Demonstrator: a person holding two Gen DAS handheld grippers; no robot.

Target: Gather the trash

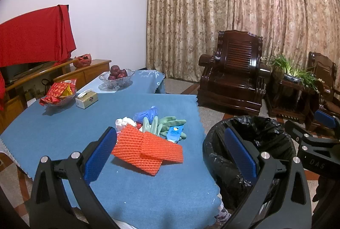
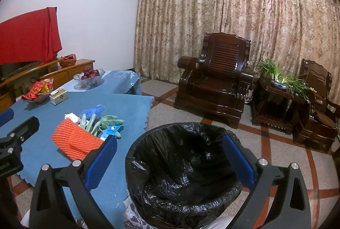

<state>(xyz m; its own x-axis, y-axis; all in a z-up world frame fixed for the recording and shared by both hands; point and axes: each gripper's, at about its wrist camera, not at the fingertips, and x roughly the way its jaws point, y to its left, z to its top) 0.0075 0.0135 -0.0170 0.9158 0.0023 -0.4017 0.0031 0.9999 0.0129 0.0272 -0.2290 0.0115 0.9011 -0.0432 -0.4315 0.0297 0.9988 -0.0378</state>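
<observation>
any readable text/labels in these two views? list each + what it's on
"DAS": on the body of the right gripper, seen in the left wrist view.
Blue tag on the green gloves: print and a round logo, too small to read.
Tissue box: diamond mark, no legible words.
Red snack packets in the glass dish: pattern only, unreadable.
Left gripper body in the right wrist view: partial lettering, cut off.

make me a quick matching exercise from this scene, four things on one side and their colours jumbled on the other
Things:
1. foam fruit net
2. rubber gloves
3. bin liner
4. apples

Colours:
A. black
B. dark red
C. orange
D. pale green

Pairs: 1-C, 2-D, 3-A, 4-B
</observation>
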